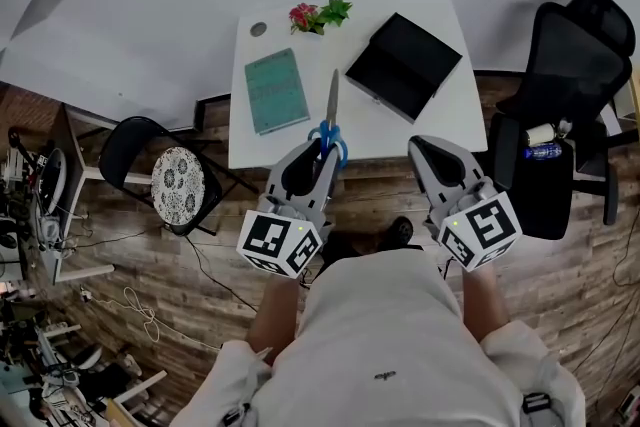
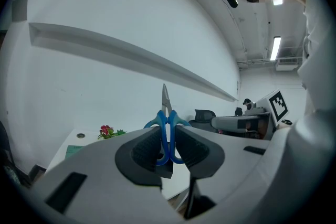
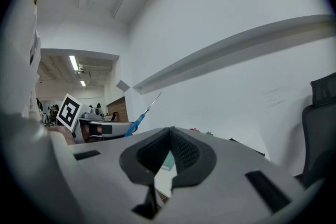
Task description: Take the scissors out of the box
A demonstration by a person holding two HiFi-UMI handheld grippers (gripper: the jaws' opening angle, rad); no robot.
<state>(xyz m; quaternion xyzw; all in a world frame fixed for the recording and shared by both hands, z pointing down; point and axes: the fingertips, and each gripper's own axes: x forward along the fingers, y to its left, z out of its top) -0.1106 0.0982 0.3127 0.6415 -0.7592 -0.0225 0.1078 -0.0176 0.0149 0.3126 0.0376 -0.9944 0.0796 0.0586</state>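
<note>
The left gripper [image 1: 318, 153] is closed on the scissors [image 1: 332, 105]. In the left gripper view, the left gripper [image 2: 167, 136] clamps the two blue handle loops between its dark pads, and the scissors [image 2: 165, 99] stand upright with the closed blades pointing away from the gripper. The blade tip shows against the white wall.

The right gripper [image 1: 424, 151] holds nothing. In the right gripper view, the right gripper [image 3: 169, 131] has its pads meeting at the tips with nothing between them. The same view shows the scissors [image 3: 140, 115] off to the left, blades slanting up and to the right.

In the head view, both grippers are held side by side in front of the person, near the front edge of the white surface [image 1: 440, 130]. The scissors are out of the box [image 1: 403, 65] and well apart from it (the box is black, flat and lies at the right of the surface). The blades point across the surface, between the box and a teal book [image 1: 275, 90]. Flowers [image 1: 318, 15] lie at the far edge.

A chair [image 1: 178, 180] with a patterned seat pad stands left of the surface. An office chair [image 1: 575, 55] stands to the right.
</note>
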